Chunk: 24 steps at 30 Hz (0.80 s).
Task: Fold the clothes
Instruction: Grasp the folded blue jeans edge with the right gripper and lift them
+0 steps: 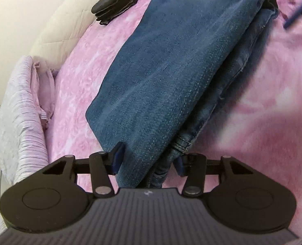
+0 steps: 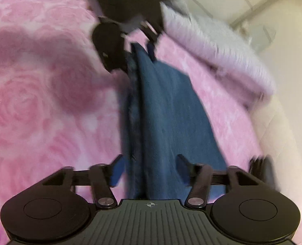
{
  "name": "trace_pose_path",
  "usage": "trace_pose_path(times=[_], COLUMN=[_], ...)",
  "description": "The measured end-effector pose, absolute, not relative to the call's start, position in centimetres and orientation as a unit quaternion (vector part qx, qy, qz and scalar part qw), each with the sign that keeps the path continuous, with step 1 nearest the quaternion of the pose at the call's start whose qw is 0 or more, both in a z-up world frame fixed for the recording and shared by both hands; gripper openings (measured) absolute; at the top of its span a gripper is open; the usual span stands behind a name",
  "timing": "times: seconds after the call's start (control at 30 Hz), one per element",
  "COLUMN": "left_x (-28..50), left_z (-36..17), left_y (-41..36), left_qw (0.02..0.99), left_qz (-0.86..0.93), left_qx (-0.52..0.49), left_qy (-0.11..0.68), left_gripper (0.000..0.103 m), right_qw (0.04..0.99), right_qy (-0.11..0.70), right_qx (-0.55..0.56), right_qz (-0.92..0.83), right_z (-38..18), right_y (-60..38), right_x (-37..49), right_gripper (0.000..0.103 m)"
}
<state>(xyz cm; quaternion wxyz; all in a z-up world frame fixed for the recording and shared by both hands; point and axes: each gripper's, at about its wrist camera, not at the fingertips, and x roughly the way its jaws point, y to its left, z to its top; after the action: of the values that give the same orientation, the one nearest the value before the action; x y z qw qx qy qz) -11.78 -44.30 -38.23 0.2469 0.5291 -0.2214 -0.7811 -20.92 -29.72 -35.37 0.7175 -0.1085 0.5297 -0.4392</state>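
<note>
Now mid-fold on the bed (image 1: pixel 263 102): folded jeans (image 1: pixel 171 71) lying on the pink blanket, running from 6 o'clock up toward 1 o'clock in the left wrist view. Left gripper (image 1: pixel 149 161) at the near end of the jeans, jaws part-open with the denim stack filling the gap; pads (image 1: pixel 118 157) seemingly against the cloth, though a firm pinch cannot be told for sure. Right gripper (image 2: pixel 150 169) at the opposite end, jaws wide, denim between them but clear of both pads, so nothing held there.

Probably squaring or moving the folded stack. To do it well:
- close the right gripper fully onto all layers before any lift, catching the loose hem side at 11 o'clock in its view as well as the smooth top panel;
- keep both grippers level with each other, so the layers do not slide apart;
- hold the stack taut but not stretched, avoiding a sag in the middle;
- steer clear of the dark folded pile (image 1: pixel 118 0) at 11 o'clock and the pillow (image 1: pixel 22 112) at 9 o'clock in the left view.

Blur in the right view: finer contact there cannot be told.
</note>
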Motion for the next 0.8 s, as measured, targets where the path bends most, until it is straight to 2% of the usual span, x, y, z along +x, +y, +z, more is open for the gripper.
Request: trace_pose_path(times=[0.2, 0.23, 0.27, 0.3, 0.33, 0.43, 0.53, 0.8], left_x=[-12.0, -12.0, -12.2, -12.3, -12.5, -13.1, -13.4, -13.6], left_z=[-37.3, -37.2, -37.1, -37.0, -36.8, -35.3, -32.4, -24.1], left_y=[-44.2, -44.2, -44.3, -44.2, -44.2, -43.4, -42.5, -37.9], left_qw=[0.240, 0.240, 0.240, 0.239, 0.237, 0.232, 0.217, 0.162], left_qz=[-0.788, -0.787, -0.787, -0.788, -0.787, -0.785, -0.784, -0.781], left_qx=[0.535, 0.537, 0.538, 0.539, 0.541, 0.550, 0.561, 0.590], left_qy=[-0.188, -0.185, -0.183, -0.180, -0.178, -0.168, -0.155, -0.123], left_gripper=[0.045, 0.044, 0.044, 0.044, 0.044, 0.043, 0.041, 0.039], right_qw=[0.686, 0.681, 0.677, 0.673, 0.673, 0.683, 0.688, 0.709], right_qy=[0.557, 0.562, 0.568, 0.575, 0.579, 0.584, 0.592, 0.603], right_qx=[-0.133, -0.143, -0.152, -0.161, -0.164, -0.147, -0.128, -0.085], right_qz=[-0.450, -0.447, -0.442, -0.436, -0.431, -0.413, -0.400, -0.355], right_z=[-39.2, -39.4, -39.4, -39.4, -39.2, -36.8, -33.8, -23.4], right_y=[-31.9, -32.0, -31.9, -31.9, -31.9, -31.9, -32.0, -28.3], right_x=[-20.2, -20.6, -21.0, -21.4, -21.9, -22.9, -24.1, -26.1], right_gripper=[0.065, 0.063, 0.057, 0.043, 0.039, 0.029, 0.025, 0.022])
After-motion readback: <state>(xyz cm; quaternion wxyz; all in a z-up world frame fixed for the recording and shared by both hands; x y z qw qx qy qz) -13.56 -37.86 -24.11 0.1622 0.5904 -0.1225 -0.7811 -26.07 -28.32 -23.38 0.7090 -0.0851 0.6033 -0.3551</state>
